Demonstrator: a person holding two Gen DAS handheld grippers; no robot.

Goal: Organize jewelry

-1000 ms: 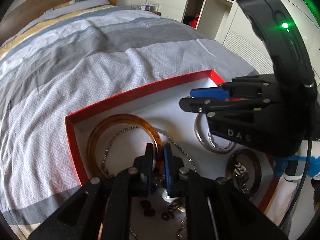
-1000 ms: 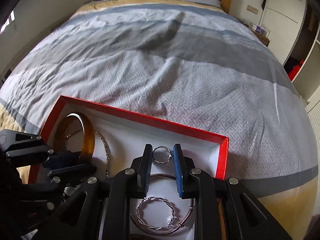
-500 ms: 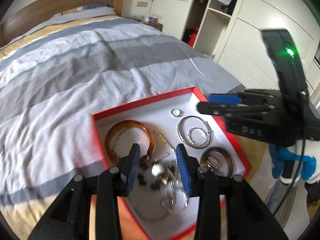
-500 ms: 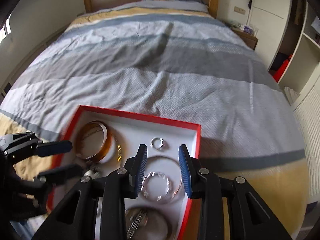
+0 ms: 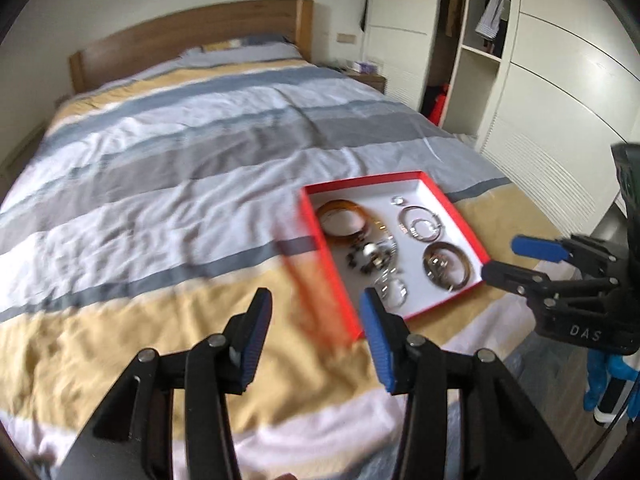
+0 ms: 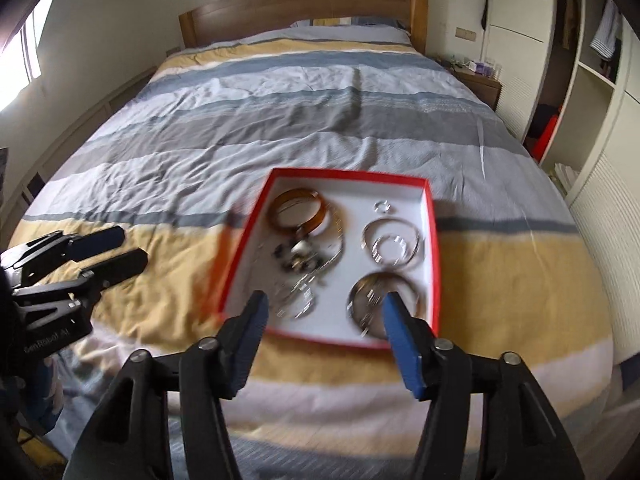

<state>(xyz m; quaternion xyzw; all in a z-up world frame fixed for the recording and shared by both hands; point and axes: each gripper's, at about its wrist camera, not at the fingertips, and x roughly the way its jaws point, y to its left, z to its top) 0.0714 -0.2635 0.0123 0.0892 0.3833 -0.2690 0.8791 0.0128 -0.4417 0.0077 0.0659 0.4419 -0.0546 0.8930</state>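
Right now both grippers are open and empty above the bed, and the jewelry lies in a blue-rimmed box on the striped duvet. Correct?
Not quite: the box has a red rim, not blue, as the right wrist view shows. The rest stands: the left gripper and right gripper are open and empty, their jaws having just been opening, and the jewelry lies in the box on the striped duvet.

A matt red cardboard tray (image 6: pixel 436 264) with a white paper lining holds shiny metal bangles (image 6: pixel 394 240) and a glossy amber bangle (image 6: pixel 296 210) on the bed's (image 6: pixel 280 128) wrinkled, soft cloth cover, before a smooth wooden headboard (image 6: pixel 304 8).
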